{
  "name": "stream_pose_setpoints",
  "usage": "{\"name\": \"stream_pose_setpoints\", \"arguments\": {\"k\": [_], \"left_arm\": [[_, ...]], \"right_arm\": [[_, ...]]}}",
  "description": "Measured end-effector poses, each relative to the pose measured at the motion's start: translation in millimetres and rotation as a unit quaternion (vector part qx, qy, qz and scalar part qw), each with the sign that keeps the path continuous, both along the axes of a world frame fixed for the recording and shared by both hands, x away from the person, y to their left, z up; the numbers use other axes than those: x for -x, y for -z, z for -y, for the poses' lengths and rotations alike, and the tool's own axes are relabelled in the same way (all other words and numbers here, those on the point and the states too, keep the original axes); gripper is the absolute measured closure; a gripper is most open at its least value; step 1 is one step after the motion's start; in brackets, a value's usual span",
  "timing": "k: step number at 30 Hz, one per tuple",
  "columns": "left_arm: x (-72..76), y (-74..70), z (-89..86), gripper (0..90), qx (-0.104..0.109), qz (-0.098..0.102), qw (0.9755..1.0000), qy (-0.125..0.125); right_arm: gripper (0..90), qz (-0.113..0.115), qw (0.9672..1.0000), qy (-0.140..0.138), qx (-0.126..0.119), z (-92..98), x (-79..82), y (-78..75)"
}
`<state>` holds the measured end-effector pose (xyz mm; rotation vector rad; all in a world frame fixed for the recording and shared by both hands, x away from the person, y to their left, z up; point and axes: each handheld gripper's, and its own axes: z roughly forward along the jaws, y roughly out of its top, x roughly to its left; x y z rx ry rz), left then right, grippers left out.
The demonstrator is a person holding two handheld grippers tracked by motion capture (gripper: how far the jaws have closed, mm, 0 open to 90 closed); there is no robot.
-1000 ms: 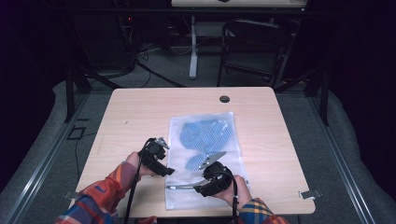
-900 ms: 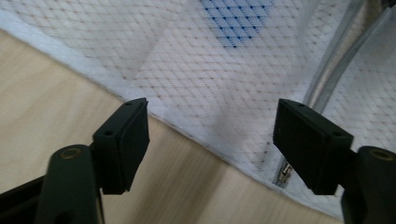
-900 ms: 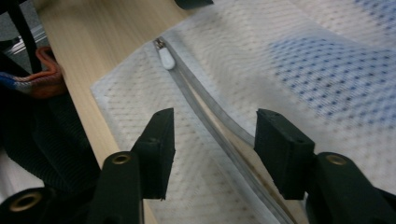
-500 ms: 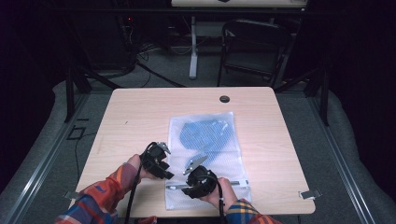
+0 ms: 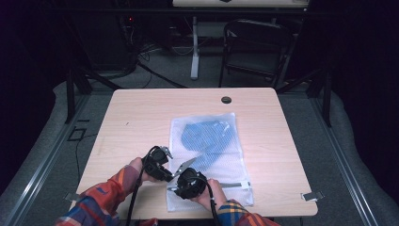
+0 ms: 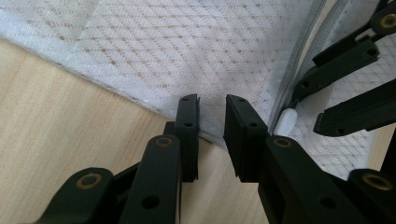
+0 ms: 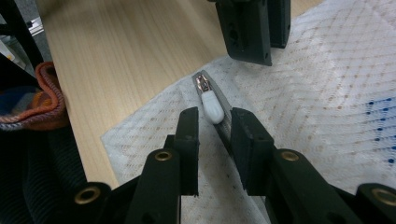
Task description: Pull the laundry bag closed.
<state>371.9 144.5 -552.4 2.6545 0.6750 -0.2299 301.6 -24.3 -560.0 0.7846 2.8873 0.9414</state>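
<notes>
**Both grippers positioned at the near-left corner of the mesh bag**

A white mesh bag (image 5: 209,160) is laid flat on the wooden table (image 5: 136,117), right of centre, with a blue item (image 5: 207,139) seen through its mesh. The zipper (image 5: 233,184) is run along the near end of the bag.

On the left of the high view, the left gripper (image 5: 165,175) is held at the near-left corner of the bag. In the left gripper view, the left gripper (image 6: 212,126) is seen with its jaws just closed further, a narrow gap being left between them. The edge of the mesh bag (image 6: 187,51) is located in that gap at the tips; whether the pads press on the fabric cannot be told.

Just to the right, the right gripper (image 5: 181,184) is held over the zipper end, close beside the left one. In the right gripper view, the right gripper (image 7: 215,126) is likewise shown with jaws just closed further and a small gap remaining. The white zipper pull (image 7: 211,105) is located just ahead of the tips, in line with the gap, and is not clamped.
</notes>
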Motion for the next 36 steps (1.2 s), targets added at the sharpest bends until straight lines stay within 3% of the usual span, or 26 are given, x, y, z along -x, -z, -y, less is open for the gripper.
{"name": "stream_pose_setpoints", "arguments": {"k": [16,22,32,36], "left_arm": [[0.8,0.8,-1.6,81.3,0.002,0.000,1.0000,-0.009],[0.6,0.7,-1.7,81.5,0.001,0.001,1.0000,-0.008],[0.7,0.8,-1.7,81.9,0.002,0.000,0.9999,-0.011],[1.5,1.0,-1.2,81.3,0.004,0.003,0.9999,-0.010]], "right_arm": [[76.3,0.004,1.0000,-0.002,-0.002,-8.4,0.5,6.0],[77.5,0.007,0.9997,-0.005,-0.024,-8.4,2.1,4.1],[78.9,0.023,0.9995,-0.008,-0.020,-12.8,4.2,6.8],[81.2,0.019,0.9997,-0.004,-0.017,-13.2,3.9,9.5]]}}
